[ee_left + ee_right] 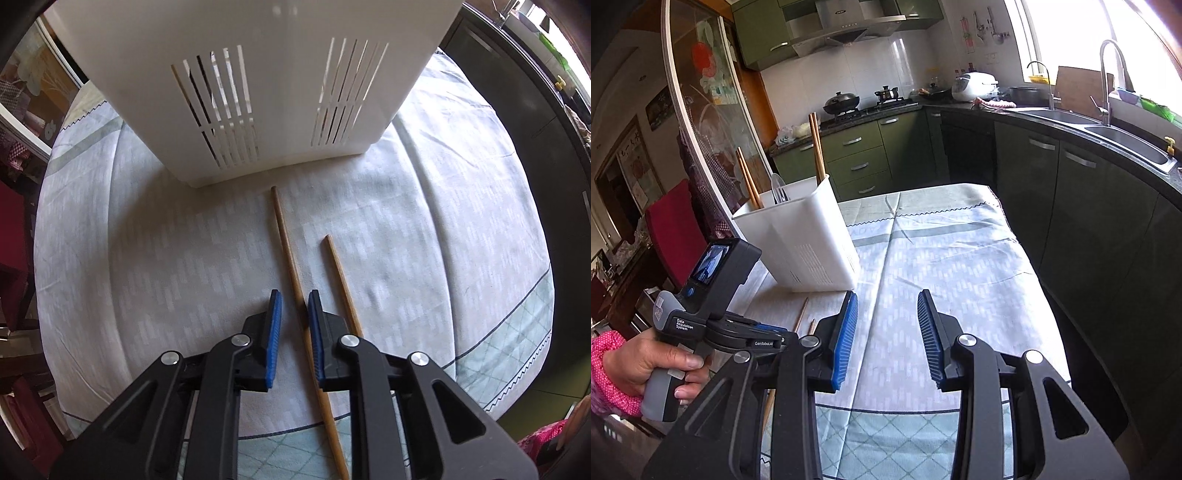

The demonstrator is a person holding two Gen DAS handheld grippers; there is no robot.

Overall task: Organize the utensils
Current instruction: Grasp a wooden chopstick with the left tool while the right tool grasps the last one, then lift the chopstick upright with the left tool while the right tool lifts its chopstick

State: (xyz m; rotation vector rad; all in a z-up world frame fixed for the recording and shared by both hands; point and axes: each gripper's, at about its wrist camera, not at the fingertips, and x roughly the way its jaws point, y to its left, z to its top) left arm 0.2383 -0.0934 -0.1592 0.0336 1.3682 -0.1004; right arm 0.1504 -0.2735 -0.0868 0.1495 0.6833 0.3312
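Note:
Two wooden chopsticks lie on the tablecloth in front of a white slotted utensil caddy (280,92). My left gripper (295,295) points down over the longer chopstick (284,236), which runs between its blue pads along the right one; the left pad stands apart, so the jaws are open. The shorter chopstick (341,273) lies just right of the gripper. My right gripper (888,295) hovers open over bare cloth with nothing between its fingers. The caddy (809,243) holds upright chopsticks (817,147) and a pale spoon (779,190).
A hand (646,362) in a pink sleeve grips the left gripper's handle (661,387). The table's right edge (1030,258) runs beside dark green cabinets (1089,206) and a sink (1126,136). A red chair (676,229) stands to the left.

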